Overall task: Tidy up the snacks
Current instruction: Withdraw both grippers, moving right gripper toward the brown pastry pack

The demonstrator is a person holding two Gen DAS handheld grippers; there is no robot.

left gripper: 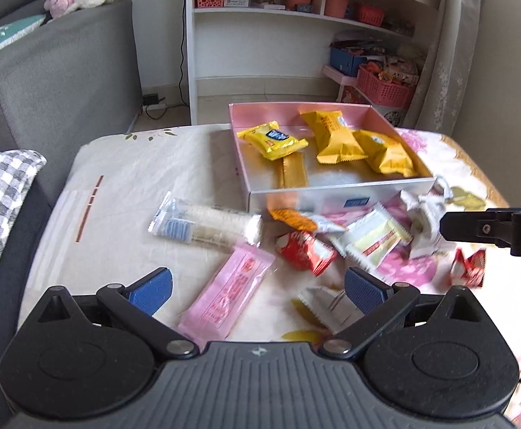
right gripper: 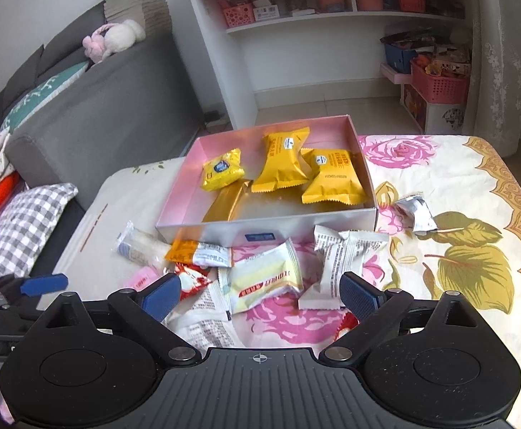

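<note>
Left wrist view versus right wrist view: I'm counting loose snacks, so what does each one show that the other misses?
Only the left wrist view shows the pink packet whole, plus the red packets at its right edge. Only the right wrist view shows the small silver packet lying apart on the floral cloth. Both show the pink box holding yellow packets and the rice-cracker roll in front of it.

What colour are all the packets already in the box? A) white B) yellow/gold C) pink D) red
B: the box holds three yellow packets and one gold bar; the red, white and pink ones all lie outside it on the cloth.
</note>
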